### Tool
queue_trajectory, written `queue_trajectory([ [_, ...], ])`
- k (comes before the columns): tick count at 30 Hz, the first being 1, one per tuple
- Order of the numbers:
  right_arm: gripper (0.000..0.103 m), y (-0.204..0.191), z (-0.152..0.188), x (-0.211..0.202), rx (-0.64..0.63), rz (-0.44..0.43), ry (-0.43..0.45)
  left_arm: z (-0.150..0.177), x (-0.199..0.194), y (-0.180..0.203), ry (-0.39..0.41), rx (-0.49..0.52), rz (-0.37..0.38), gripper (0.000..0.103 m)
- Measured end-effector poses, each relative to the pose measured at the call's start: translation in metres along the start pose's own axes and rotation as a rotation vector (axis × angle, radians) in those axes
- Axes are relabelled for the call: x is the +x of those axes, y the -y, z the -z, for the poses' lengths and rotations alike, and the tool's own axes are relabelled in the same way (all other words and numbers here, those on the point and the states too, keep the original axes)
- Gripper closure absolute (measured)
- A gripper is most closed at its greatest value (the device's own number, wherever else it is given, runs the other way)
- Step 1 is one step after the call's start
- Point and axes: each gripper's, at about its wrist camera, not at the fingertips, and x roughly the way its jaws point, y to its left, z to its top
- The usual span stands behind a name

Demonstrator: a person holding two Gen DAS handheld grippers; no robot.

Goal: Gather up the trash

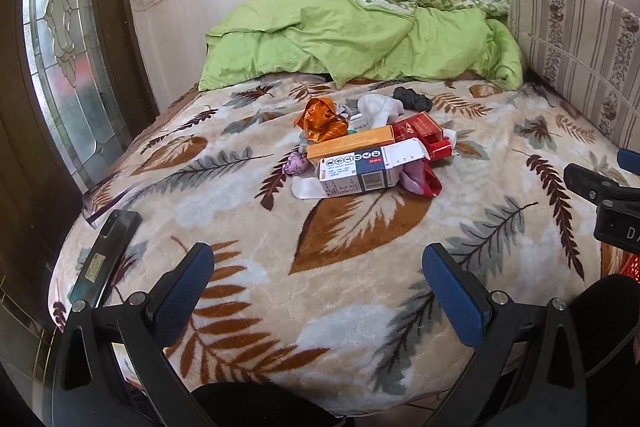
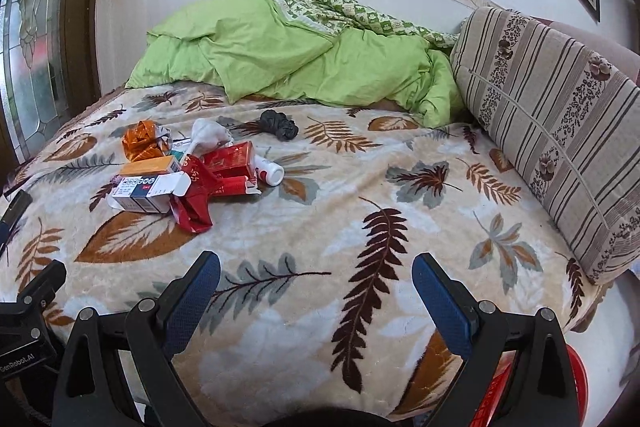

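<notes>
A heap of trash lies mid-bed on the leaf-patterned blanket [image 1: 340, 307]. It holds a white and blue carton [image 1: 356, 171] [image 2: 148, 193], an orange box [image 1: 348, 145] [image 2: 150, 165], a crumpled orange foil wrapper [image 1: 322, 121] [image 2: 142, 143], red packaging [image 1: 422, 133] [image 2: 230, 163], a red wrapper [image 2: 194, 203], white crumpled paper [image 1: 378, 109] [image 2: 208, 135], a small white bottle [image 2: 270, 171], a purple wad [image 1: 295, 163] and a black wad [image 1: 412, 101] [image 2: 280, 125]. My left gripper [image 1: 318, 287] hangs open over the near blanket, well short of the heap. My right gripper [image 2: 316, 291] is open too, right of the heap.
A green duvet [image 1: 360, 39] [image 2: 300, 55] is bunched at the back. A striped cushion [image 1: 580, 55] [image 2: 560, 131] leans at the right. A dark phone [image 1: 106, 255] lies near the bed's left edge. A red basket [image 2: 536, 387] [image 1: 624, 269] sits below the bed's near right corner. A glass door [image 1: 68, 39] stands left.
</notes>
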Motion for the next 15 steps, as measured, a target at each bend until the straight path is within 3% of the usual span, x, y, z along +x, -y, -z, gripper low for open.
queue_trajectory([
  [15, 0.005, 0.0017, 0.0005, -0.001, -0.002, 0.008, -0.001, -0.0003, -0.0052, 0.0051, 0.019, 0.022, 0.024, 0.0],
])
